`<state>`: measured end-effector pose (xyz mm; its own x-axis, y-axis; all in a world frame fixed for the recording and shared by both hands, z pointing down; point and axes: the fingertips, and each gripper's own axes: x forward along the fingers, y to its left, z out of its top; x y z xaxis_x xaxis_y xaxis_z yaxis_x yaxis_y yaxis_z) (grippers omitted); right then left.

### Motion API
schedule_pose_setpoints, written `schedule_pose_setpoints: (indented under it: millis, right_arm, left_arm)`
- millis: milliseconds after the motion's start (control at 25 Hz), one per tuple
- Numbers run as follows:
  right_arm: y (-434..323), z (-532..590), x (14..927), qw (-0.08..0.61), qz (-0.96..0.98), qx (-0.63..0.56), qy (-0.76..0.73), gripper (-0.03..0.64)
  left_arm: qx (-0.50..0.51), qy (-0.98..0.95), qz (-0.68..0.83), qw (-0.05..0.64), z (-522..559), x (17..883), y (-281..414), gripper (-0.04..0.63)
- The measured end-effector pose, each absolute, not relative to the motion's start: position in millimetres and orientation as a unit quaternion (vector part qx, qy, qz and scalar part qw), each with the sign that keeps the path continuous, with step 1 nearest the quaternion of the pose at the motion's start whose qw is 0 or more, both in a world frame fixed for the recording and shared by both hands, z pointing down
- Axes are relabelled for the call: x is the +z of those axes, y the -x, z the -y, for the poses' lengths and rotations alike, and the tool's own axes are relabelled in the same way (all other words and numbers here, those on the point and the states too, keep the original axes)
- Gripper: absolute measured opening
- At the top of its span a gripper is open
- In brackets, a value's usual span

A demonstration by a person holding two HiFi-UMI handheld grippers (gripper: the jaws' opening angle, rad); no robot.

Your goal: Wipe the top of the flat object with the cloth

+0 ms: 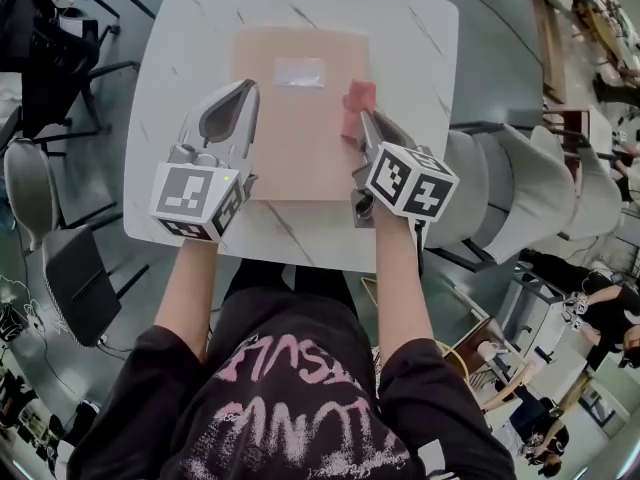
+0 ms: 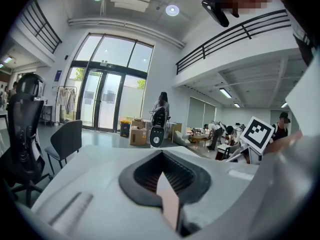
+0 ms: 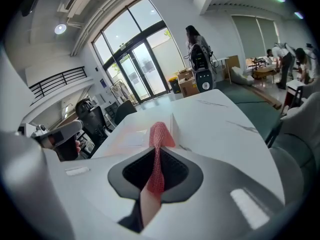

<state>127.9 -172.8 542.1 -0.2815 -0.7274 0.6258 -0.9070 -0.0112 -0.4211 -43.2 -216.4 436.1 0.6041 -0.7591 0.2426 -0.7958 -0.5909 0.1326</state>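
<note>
My right tongs (image 3: pixel 159 151) are closed on the red cloth (image 3: pixel 159 134). The mesh is pinched between the jaws and a folded tuft sticks out past the tips. That tuft sits at the right edge of the flat object (image 1: pixel 295 138), toward its far corner. I cannot tell whether the cloth is pressing on the surface or hanging just above it.

My left tongs (image 1: pixel 246 90) are closed too, and I can see nothing held between the jaws. They lie along the left edge of the flat object with the tips over its border. They may be steadying it, but contact is not clear from here.

The flat object is a pale tan board lying flat in the middle of the white marbled bench (image 1: pixel 190 48). A small white label (image 1: pixel 300 72) sits near its far edge.

As for progress, the cloth is in my grip and has reached the board, so the pick-up is done. The board shows no streaks, dust or damp patches, so I cannot tell which part, if any, has been wiped. With the cloth at the very rim, I judge that nearly the whole top is left to cover, from the right edge across to the left.
</note>
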Motion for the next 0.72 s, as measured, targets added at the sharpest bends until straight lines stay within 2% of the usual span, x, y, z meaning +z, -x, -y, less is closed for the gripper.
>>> schedule_pose_setpoints:
  millis: [360,720]
  right_arm:
    - [-155.3,160.8,513.9,0.091,0.688,0.378,-0.613,0.049]
    - [-34.7,163.7,503.4,0.102,0.761,0.383,-0.514,0.051]
  left_arm:
    - [0.07,-0.89,0.437,0.112,214.2,433.2,43.1,0.0]
    - [0.06,-0.876,0.465,0.108,214.2,421.2,71.2,0.0]
